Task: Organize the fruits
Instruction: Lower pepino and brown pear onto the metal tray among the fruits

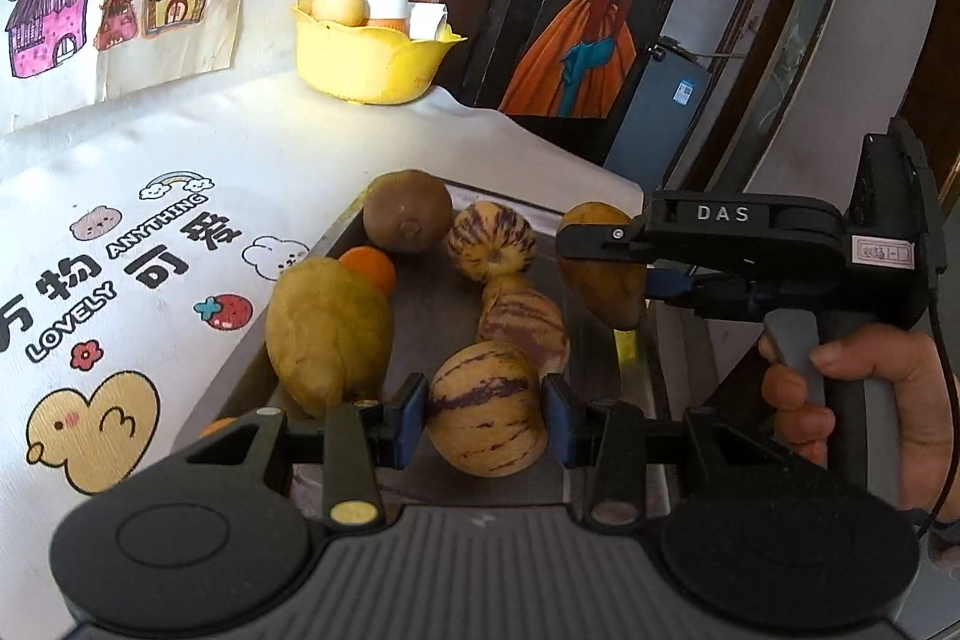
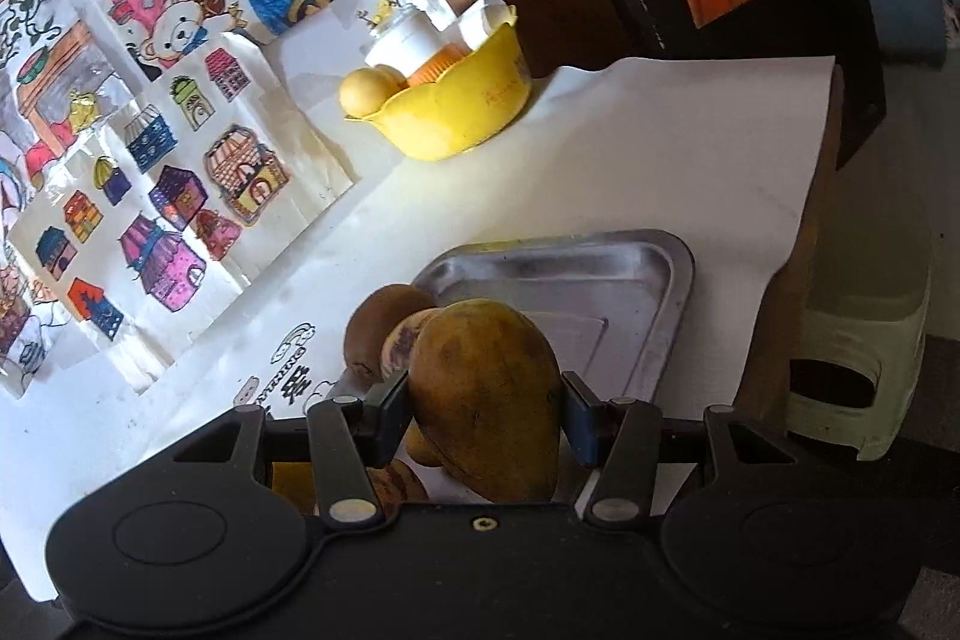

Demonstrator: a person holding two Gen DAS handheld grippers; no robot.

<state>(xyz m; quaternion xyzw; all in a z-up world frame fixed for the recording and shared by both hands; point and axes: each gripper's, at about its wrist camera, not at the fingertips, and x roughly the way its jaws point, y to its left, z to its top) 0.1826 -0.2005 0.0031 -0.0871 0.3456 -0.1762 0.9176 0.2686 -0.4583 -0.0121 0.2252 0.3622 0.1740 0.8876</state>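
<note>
My left gripper (image 1: 486, 415) is shut on a cream pepino melon with purple stripes (image 1: 487, 409), held just above the near end of the metal tray (image 1: 438, 304). On the tray lie a kiwi (image 1: 408, 211), two more striped melons (image 1: 492, 238) (image 1: 523, 323), a yellow-green mango (image 1: 327, 334) and an orange (image 1: 369, 268). My right gripper (image 2: 486, 418) is shut on a brownish-yellow mango (image 2: 486, 388), held over the tray (image 2: 600, 292). The left wrist view shows that right gripper (image 1: 624, 265) and its mango (image 1: 603, 274) at the tray's right side, with a hand (image 1: 870, 388) on the grip.
A yellow bowl (image 1: 372, 58) with a pale round fruit and cups stands at the table's far end, also seen as the yellow bowl (image 2: 456, 106). Coloured drawings cover the wall on the left. A pale plastic stool (image 2: 858, 376) stands off the table's right edge.
</note>
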